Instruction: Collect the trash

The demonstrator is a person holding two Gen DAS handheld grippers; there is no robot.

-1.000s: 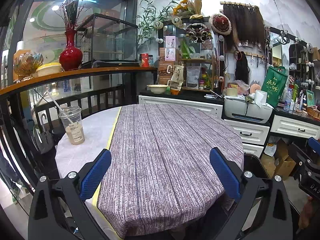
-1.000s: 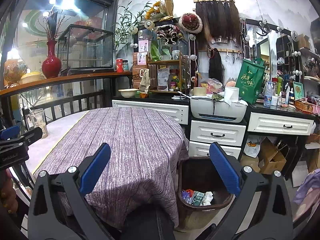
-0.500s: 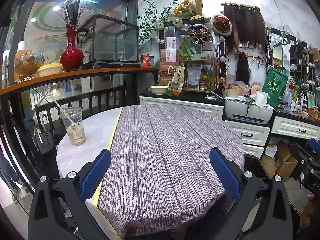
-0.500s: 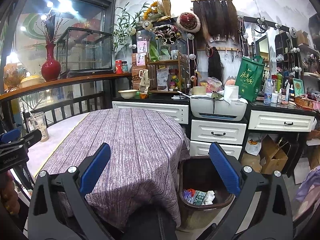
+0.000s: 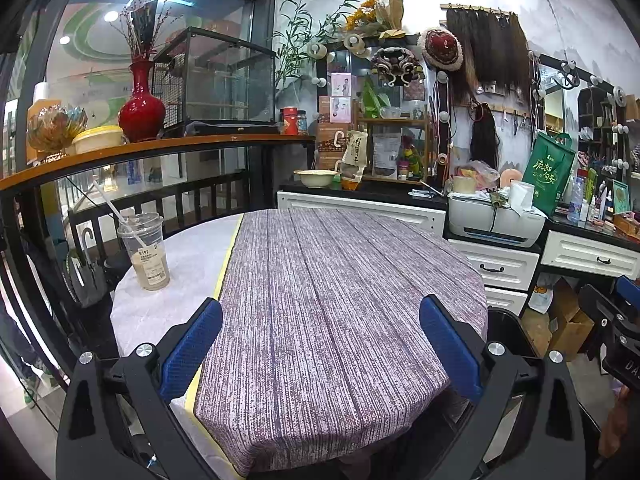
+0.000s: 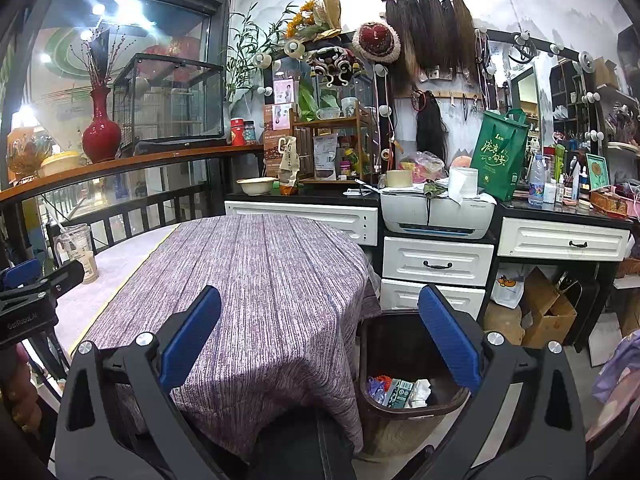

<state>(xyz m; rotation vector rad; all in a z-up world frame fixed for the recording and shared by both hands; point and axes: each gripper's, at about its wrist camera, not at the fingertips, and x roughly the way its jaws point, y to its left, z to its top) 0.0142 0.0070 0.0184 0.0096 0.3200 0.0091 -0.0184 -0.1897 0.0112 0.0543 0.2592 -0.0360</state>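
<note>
Since a second ago almost nothing has moved; both views only drift slightly. The plastic cup [image 5: 145, 251], with a straw and a little milky drink, stands at centre left of the left wrist view on the table's white cloth [image 5: 188, 256], beside the purple striped cloth [image 5: 340, 300]. The left gripper [image 5: 320, 344] hangs wide open, holding nothing. The right gripper [image 6: 320, 340] is spread empty too, above the trash bin [image 6: 404, 340] at lower right, wrappers inside.
</note>
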